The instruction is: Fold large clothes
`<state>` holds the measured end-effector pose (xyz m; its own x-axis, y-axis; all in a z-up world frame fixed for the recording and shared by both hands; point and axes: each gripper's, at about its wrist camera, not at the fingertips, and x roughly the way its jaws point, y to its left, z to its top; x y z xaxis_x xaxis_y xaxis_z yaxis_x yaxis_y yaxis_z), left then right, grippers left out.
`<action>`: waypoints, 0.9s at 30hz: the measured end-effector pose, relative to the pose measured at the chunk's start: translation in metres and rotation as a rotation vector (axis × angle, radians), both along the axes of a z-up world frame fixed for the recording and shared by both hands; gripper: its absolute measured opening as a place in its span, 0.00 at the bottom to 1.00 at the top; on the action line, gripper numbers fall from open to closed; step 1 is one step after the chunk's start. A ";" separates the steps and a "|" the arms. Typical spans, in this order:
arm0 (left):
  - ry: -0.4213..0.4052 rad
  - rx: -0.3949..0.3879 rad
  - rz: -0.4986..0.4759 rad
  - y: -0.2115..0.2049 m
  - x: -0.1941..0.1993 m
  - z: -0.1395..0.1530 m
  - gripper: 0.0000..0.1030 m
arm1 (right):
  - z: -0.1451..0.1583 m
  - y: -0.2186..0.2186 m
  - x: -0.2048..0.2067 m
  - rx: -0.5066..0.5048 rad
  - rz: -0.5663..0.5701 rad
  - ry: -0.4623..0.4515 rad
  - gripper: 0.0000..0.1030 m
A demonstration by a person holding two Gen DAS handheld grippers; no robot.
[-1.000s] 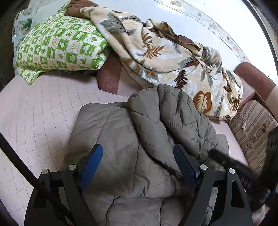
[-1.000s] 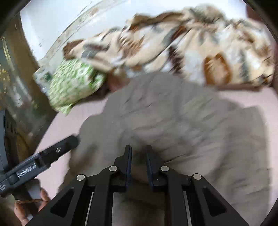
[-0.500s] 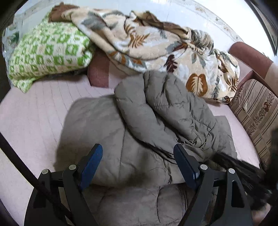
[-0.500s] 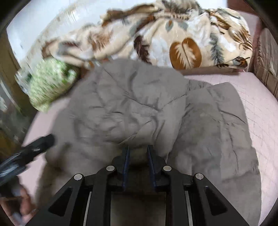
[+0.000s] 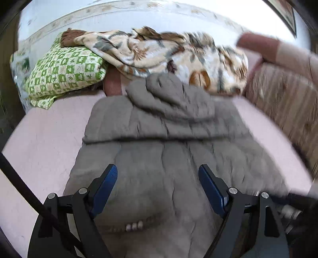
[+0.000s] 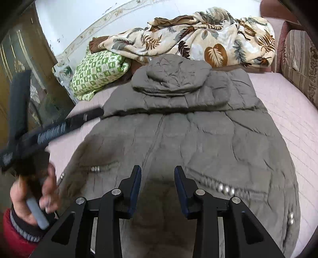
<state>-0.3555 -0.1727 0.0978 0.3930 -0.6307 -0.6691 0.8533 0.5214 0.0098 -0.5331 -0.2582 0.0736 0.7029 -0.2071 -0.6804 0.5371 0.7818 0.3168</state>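
A pale wall (image 6: pixel 83 17) rose behind the bed, crossed by a decorative floral border strip (image 6: pixel 103 19) that curved with the lens. The pink quilted mattress cover (image 6: pixel 294 127) spread wide under bright, even light. At the head lay a green-and-cream checked pillow (image 6: pixel 97 73), and just beside it, partly over its top edge, a cream blanket printed with brown and grey leaves (image 6: pixel 200 39) was heaped along the wall. To the right stood a striped brown cushion (image 6: pixel 300 59) against a reddish-brown padded armrest (image 5: pixel 256 45). On the left, a brown cabinet door with glass and gilt patterning (image 6: pixel 17 59) bordered the bed.
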 end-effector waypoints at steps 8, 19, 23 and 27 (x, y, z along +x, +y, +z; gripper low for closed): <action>-0.002 -0.001 0.010 -0.026 0.026 0.019 0.81 | 0.031 -0.031 0.023 -0.027 0.001 -0.001 0.41; 0.073 0.027 -0.051 -0.173 0.113 0.018 0.81 | 0.044 -0.165 0.134 -0.039 0.008 0.059 0.42; 0.097 0.024 -0.029 -0.180 0.119 0.013 0.81 | 0.037 -0.199 0.158 -0.029 -0.035 0.051 0.42; 0.084 0.052 -0.033 -0.145 0.096 0.012 0.81 | 0.033 -0.180 0.129 0.023 -0.057 0.000 0.42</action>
<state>-0.2590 -0.3175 0.1099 0.3134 -0.6058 -0.7313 0.8692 0.4932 -0.0360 -0.4045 -0.4382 0.1063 0.6903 -0.2314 -0.6855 0.5808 0.7422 0.3343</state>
